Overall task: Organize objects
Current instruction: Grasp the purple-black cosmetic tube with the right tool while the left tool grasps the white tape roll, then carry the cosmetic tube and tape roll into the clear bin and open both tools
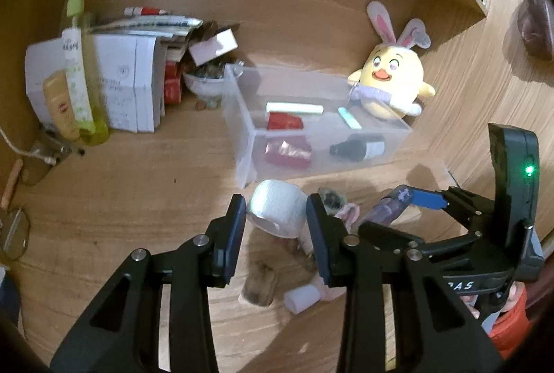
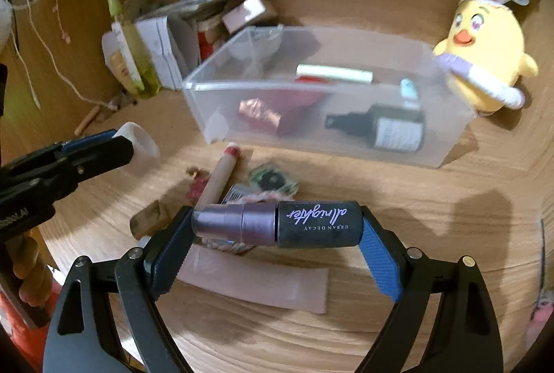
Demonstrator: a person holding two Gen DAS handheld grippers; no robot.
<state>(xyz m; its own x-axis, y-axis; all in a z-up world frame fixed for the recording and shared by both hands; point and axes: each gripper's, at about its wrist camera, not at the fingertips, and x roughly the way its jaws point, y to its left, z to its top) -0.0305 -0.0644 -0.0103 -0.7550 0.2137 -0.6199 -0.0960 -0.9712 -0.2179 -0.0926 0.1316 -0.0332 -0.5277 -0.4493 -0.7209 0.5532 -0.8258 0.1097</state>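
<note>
My left gripper is shut on a white tape roll just above the wooden desk, in front of the clear plastic bin. In the right wrist view the roll shows at the left gripper's tips. My right gripper is shut on a purple-and-black spray bottle, held sideways end to end, in front of the bin. The bottle also shows in the left wrist view. The bin holds a black bottle, red items and a white tube.
A yellow plush chick stands right of the bin. Boxes, tubes and a bowl crowd the back left. Small items lie on the desk in front of the bin: a tan stick, a green packet, a pink strip.
</note>
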